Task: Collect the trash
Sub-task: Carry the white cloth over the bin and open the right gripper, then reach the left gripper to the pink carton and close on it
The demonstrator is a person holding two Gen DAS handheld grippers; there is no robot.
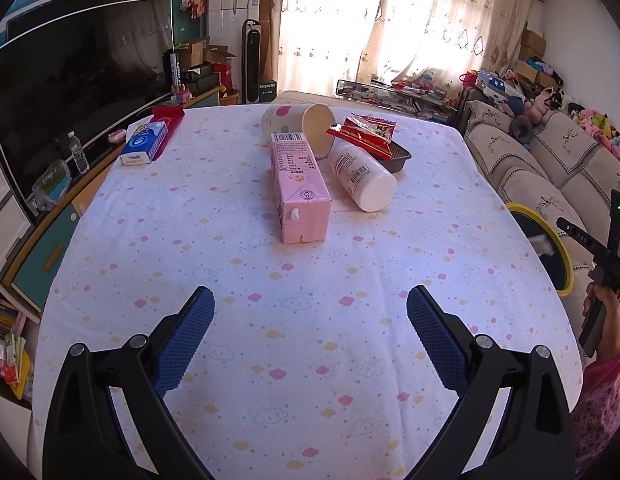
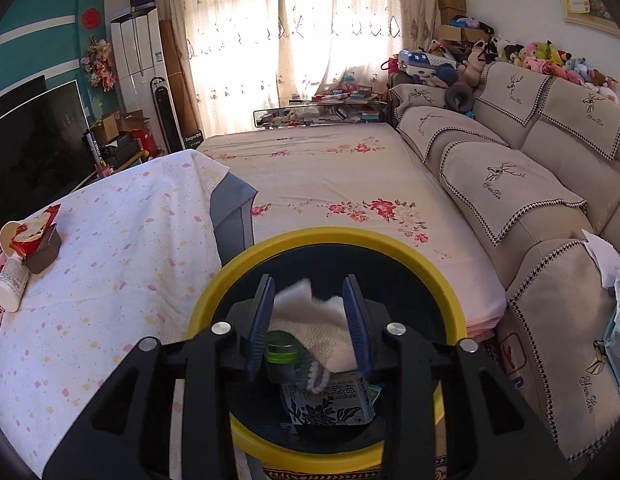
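The right gripper (image 2: 308,320) hangs directly over the mouth of the yellow-rimmed bin (image 2: 450,292), which stands off the right edge of the surface (image 1: 310,280), between it and the bed (image 2: 350,168). A crumpled white tissue (image 2: 310,320) sits between its blue fingers (image 2: 259,320); they stand partly apart, and whether they are pinching it or have just let it go cannot be told, since the tissue fills the gap but touches neither pad clearly. Below it in the bin lie a green-capped bottle (image 2: 281,350) and a printed carton (image 2: 330,404). The left gripper (image 1: 310,320) is held low over the near part of the surface with its fingers spread wide and nothing between them. The trash left to collect lies straight ahead of it, toward the far middle: a pink carton (image 1: 299,188) on its side, long axis running near to far, its near end the closest piece to the left fingers; just right of it a white bottle (image 1: 362,176) lying slanted; behind them a tipped paper cup (image 1: 297,122) and a red snack wrapper (image 1: 364,130) on a dark tray (image 1: 398,158). By this layout the left side is plainly the nearer one for the carton, and its fingers would need to close across the narrow width.
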